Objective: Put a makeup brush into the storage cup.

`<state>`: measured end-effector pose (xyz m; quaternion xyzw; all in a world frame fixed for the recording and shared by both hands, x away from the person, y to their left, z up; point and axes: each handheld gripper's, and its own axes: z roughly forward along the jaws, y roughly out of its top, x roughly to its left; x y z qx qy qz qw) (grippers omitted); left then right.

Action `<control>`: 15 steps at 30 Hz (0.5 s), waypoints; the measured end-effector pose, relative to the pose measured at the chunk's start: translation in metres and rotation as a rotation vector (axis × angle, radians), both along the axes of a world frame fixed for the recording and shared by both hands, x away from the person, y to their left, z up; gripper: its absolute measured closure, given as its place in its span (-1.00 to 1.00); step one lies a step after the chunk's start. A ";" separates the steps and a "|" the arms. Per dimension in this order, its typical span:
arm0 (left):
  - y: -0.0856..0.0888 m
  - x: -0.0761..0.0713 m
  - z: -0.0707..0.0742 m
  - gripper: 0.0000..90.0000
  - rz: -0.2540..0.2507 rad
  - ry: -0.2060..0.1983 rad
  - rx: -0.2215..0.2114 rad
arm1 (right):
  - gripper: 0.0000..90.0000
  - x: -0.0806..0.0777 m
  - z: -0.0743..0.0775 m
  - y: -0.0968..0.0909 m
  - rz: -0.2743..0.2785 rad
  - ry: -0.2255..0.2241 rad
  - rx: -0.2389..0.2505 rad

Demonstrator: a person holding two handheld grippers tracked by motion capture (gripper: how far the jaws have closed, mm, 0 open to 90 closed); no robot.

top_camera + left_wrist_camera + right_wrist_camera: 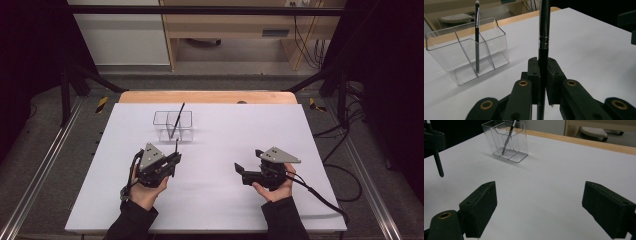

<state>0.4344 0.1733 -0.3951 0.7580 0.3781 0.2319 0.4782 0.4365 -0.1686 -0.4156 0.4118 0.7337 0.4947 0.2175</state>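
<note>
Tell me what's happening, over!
Left claw shut on upright makeup brush. Right claw open, empty. Clear organizer holds another brush. Path clear.

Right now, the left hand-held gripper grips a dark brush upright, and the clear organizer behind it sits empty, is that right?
Not quite: the clear organizer is not empty. The left gripper view shows a slim brush leaning in it. The left hand-held gripper does grip a dark brush upright.

brushes: 2 (pixel 477 37) (pixel 543 37) | clear organizer: 1 (pixel 461 60) | grippers: 2 (pixel 175 157) (pixel 242 170)
</note>
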 end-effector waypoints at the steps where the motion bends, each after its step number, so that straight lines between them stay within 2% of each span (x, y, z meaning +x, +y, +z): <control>1: 0.001 0.001 0.001 0.83 0.003 -0.003 0.000 | -0.70 0.000 0.000 -0.001 0.000 0.001 0.003; 7: 0.009 0.008 0.009 0.83 0.008 0.000 -0.019 | -0.71 0.000 -0.003 -0.006 -0.009 0.010 0.001; 13: 0.016 0.015 0.016 0.83 0.020 -0.008 -0.018 | -0.73 -0.002 -0.006 -0.011 -0.025 0.027 -0.028; 15: 0.017 0.017 0.018 0.83 0.024 -0.011 -0.019 | -0.73 -0.002 -0.007 -0.012 -0.027 0.026 -0.024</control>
